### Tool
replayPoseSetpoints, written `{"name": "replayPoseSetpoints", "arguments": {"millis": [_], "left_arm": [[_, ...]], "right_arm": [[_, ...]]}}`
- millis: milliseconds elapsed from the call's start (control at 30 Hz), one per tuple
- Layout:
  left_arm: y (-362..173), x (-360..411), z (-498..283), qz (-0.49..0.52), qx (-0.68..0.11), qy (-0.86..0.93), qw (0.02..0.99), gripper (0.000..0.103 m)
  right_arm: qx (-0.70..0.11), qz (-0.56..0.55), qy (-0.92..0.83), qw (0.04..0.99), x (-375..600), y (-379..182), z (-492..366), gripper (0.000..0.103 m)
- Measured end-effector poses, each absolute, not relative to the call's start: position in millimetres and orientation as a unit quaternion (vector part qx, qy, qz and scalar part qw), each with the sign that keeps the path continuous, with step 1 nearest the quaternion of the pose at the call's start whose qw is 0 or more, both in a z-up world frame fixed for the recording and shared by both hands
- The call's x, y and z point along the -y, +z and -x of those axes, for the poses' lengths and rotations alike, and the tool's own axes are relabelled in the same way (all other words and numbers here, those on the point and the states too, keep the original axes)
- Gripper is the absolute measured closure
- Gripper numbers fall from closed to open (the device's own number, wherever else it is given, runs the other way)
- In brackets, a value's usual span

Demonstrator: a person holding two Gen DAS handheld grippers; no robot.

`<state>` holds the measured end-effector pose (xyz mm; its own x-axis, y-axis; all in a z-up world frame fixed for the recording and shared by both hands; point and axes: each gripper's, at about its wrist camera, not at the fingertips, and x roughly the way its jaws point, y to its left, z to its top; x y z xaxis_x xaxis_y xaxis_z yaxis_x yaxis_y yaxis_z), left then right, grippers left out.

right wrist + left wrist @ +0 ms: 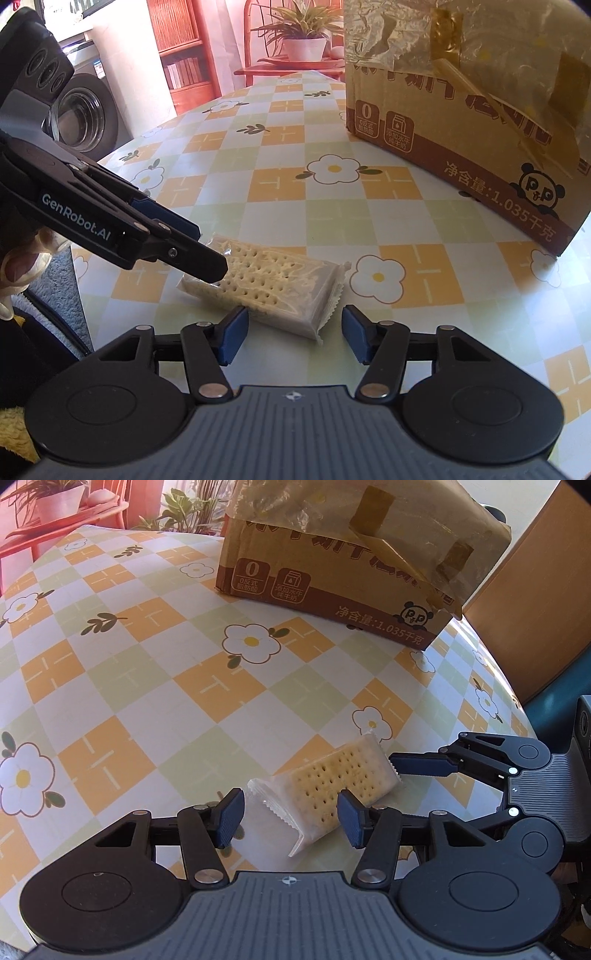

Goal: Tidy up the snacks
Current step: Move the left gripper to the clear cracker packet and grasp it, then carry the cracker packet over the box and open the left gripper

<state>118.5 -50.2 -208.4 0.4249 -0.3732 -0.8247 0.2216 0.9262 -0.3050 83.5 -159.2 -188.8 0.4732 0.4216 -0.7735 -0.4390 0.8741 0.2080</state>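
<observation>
While both grippers are converging on the one cracker packet (pixel 325 792), I am reading the layout as a two-sided approach to a flat, slippery thing. That packet is lying flat on the flowered tablecloth (pixel 147 686), near the table's front edge and well apart from the cardboard box (pixel 332 602) behind it. I am keeping the left gripper (pixel 291 818) spread wide, its blue pads (pixel 232 818) standing either side of the packet's near crimped end, not pressing it as far as I can tell. From the other camera I am seeing the right gripper (pixel 291 338) also released, its jaws bracketing the opposite sealed end, the wrapper corner sitting between them without contact.

I am judging that the wide stance is there because the packet is broad and lies low, so the fingers must straddle it before closing. The crinkly wrapper is likely giving little grip at the seams.

As for containers, the box is sitting closed or at least covered, with plastic film and brown tape (pixel 447 33) over its top; I cannot tell what is inside. Nothing is yet stowed.
</observation>
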Motion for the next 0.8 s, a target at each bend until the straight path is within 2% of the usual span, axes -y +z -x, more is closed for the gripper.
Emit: {"name": "replayPoseSetpoints", "arguments": {"millis": [200,333,400,800], "left_arm": [[-214.2,50.0,-122.9,0.085,-0.519,-0.181,0.831,0.047],[-215.4,53.5,-125.8,0.089,-0.513,-0.191,0.832,0.059],[-212.8,55.1,-129.3,0.089,-0.508,-0.187,0.836,0.065],[-131.9,76.3,-171.8,0.076,-0.4,-0.206,0.89,0.066]], "right_arm": [[-0.443,0.014,0.261,0.857,155.4,-190.3,-85.2,0.047],[-0.434,0.011,0.265,0.861,154.5,-189.5,-85.4,0.058],[-0.428,0.013,0.258,0.866,154.8,-187.0,-85.8,0.059],[-0.336,0.015,0.204,0.919,189.8,-120.5,-120.9,0.062]]}}
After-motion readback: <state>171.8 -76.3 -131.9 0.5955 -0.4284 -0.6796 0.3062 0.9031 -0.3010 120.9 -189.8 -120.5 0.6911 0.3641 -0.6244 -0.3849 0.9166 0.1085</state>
